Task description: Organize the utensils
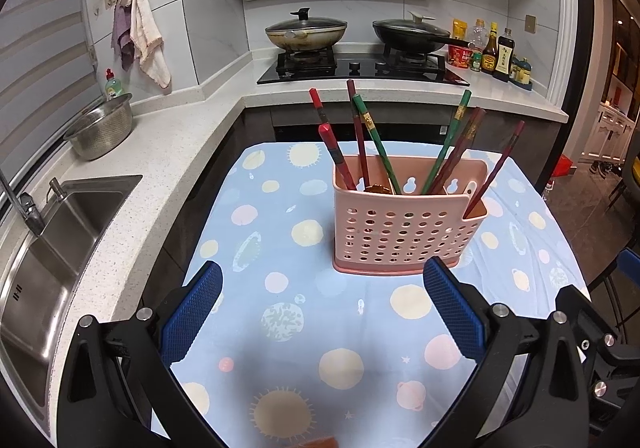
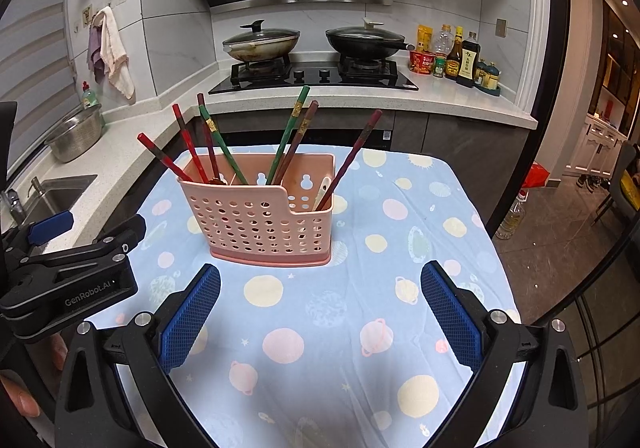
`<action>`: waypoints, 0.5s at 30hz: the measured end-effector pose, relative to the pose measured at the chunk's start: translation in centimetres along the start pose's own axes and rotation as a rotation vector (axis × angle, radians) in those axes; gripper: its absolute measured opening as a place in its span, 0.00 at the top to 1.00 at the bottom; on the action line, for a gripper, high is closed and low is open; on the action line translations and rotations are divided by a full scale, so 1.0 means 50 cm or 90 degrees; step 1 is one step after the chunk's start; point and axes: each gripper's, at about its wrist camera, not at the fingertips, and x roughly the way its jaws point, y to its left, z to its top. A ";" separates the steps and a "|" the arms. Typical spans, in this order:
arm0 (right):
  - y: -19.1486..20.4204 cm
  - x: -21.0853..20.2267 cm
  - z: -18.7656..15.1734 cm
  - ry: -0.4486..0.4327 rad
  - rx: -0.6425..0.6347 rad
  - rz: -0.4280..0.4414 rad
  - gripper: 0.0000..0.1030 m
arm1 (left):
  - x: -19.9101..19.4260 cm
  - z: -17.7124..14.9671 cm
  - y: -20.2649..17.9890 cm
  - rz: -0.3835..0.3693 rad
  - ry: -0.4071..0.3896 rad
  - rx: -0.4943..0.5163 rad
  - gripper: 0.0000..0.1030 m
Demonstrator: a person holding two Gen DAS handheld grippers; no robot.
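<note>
Pink perforated plastic utensil caddy (image 1: 404, 224) stands upright on a table covered by a pale blue cloth printed with planets and suns (image 1: 280, 232). Caddy sits toward the far half of the table, its long axis running left to right, holed front wall facing the cameras.

Red, green and dark brown lacquered chopsticks (image 1: 362, 136) stand in the caddy, tips down, butt ends up and fanned outward. Left group leans up and to the left; a green and brown pair (image 1: 454, 144) leans up and to the right. One dark red chopstick (image 1: 498, 166) sits in the lower right-end compartment, also leaning right. A white utensil handle (image 2: 322, 190) shows in that same end compartment in the right wrist view; what it is I cannot tell.

Left gripper (image 1: 322, 312): blue textured pads spread wide, nothing between them, held near side of the caddy and apart from it.

Right gripper (image 2: 320, 308): jaws equally wide apart, empty, likewise short of the caddy.

Far behind: white speckled counter (image 1: 168, 144), black gas hob with two lidded pans (image 1: 306, 33), steel sink (image 1: 60, 232) at left.
</note>
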 end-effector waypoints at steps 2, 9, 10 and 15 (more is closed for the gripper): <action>0.001 0.001 0.001 0.000 0.001 0.000 0.06 | -0.001 0.000 0.001 0.005 -0.002 -0.003 0.07; 0.001 0.001 0.001 0.001 0.000 -0.002 0.06 | -0.001 -0.002 0.004 0.010 -0.008 -0.004 0.07; 0.000 0.001 0.001 0.001 0.000 -0.002 0.06 | 0.000 -0.002 0.005 0.010 -0.008 -0.004 0.07; -0.004 0.006 0.001 0.004 0.002 -0.004 0.06 | 0.001 -0.001 0.005 0.010 -0.007 -0.004 0.07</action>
